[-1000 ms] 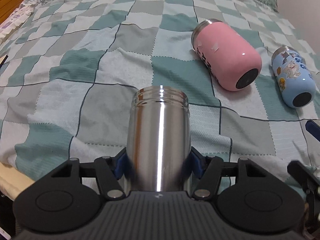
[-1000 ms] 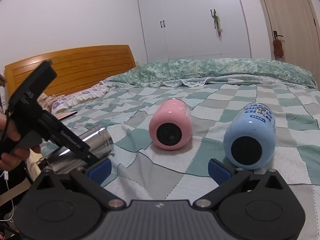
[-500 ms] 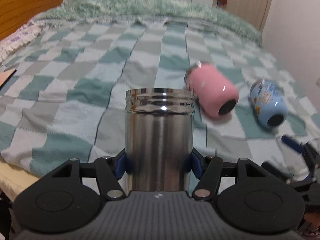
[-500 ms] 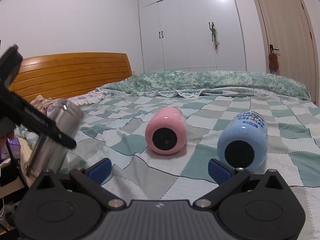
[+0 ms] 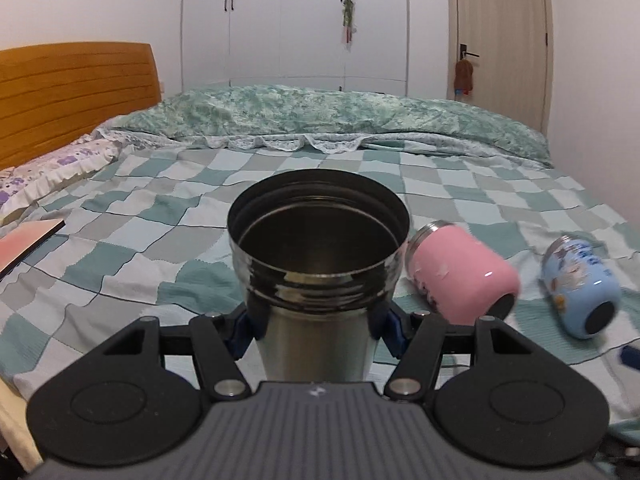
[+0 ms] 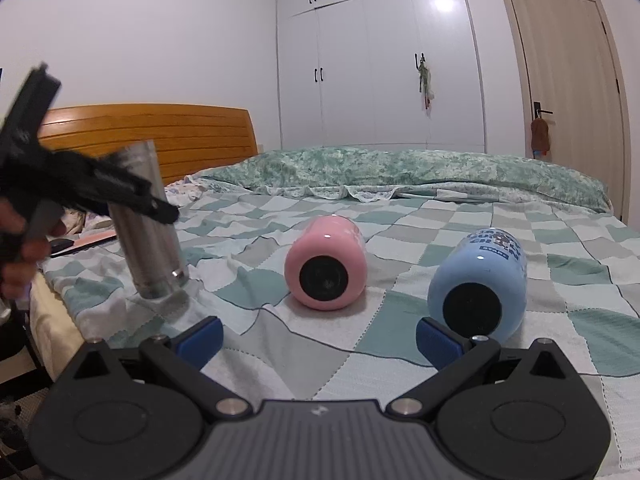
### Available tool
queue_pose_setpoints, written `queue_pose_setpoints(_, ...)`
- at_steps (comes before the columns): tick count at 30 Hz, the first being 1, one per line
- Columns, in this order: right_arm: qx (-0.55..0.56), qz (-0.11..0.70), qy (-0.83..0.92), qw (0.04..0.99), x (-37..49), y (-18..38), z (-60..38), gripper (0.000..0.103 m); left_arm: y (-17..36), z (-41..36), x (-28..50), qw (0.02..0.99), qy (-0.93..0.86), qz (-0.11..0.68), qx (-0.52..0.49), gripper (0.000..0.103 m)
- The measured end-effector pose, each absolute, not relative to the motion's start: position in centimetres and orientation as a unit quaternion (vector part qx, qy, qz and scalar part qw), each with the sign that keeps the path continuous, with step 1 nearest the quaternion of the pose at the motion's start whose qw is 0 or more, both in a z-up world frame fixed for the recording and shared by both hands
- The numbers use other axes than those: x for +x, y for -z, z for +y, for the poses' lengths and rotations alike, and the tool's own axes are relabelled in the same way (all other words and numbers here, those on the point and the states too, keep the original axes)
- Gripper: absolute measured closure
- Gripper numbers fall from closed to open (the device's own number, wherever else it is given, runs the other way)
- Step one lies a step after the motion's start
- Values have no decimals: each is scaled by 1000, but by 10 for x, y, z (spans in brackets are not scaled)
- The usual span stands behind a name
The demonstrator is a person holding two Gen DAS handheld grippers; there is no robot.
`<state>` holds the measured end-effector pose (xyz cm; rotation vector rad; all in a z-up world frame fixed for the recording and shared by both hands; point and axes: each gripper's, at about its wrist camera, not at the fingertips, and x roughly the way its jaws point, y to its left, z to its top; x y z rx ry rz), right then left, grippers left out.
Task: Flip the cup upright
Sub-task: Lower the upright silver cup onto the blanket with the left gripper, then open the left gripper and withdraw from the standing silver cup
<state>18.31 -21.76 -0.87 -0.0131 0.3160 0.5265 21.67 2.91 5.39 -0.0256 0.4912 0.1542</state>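
My left gripper [image 5: 318, 320] is shut on a steel cup [image 5: 318, 272], mouth up and nearly upright. In the right wrist view the steel cup [image 6: 150, 232] is slightly tilted, its base at or just above the checked quilt [image 6: 400, 216], held by the left gripper [image 6: 120, 196]. A pink cup [image 6: 326, 266] and a blue cup [image 6: 478, 286] lie on their sides, bases toward me. My right gripper [image 6: 318, 340] is open and empty, low over the quilt in front of them. Both lying cups also show in the left wrist view: pink cup [image 5: 460, 278], blue cup [image 5: 580, 282].
A wooden headboard [image 6: 160, 136] and pillows [image 5: 52, 172] are at the left. A flat pink book [image 5: 24, 244] lies near the left bed edge. A rumpled green duvet [image 5: 340, 116] lies at the back. Wardrobe [image 6: 380, 60] and door [image 6: 568, 92] stand behind.
The left gripper has swung the steel cup from lying flat to nearly upright, mouth up, and its camera now looks across the room. The right gripper has stayed open with little movement.
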Motion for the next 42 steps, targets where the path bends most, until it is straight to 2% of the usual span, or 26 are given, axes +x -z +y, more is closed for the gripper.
queue_pose_setpoints(4, -8, 155, -259, 953, 183, 9, -218, 0, -24, 32, 222, 965, -84, 246, -19, 41)
queue_pose_setpoints(9, -10, 155, -257, 954, 183, 10, -218, 0, -24, 40, 217, 969, -73, 236, -31, 37)
queue_pose_setpoints(11, -9, 152, -258, 954, 183, 10, -218, 0, -26, 40, 213, 971, -66, 229, -33, 12)
queue_pose_setpoints(13, -6, 146, -257, 955, 180, 9, -220, 0, -32, 35, 203, 976, -66, 207, -22, 0)
queue_pose_setpoints(22, -1, 116, -235, 965, 159, 6, -234, 0, -64, 14, 136, 989, -74, 124, -17, 0)
queue_pose_setpoints(28, -1, 85, -203, 976, 131, 1, -250, 0, -62, -29, 88, 997, -50, 58, 6, 0)
queue_pose_setpoints(42, -8, 40, -159, 986, 77, -5, -284, 0, -7, -70, 58, 998, -14, 57, -13, 0)
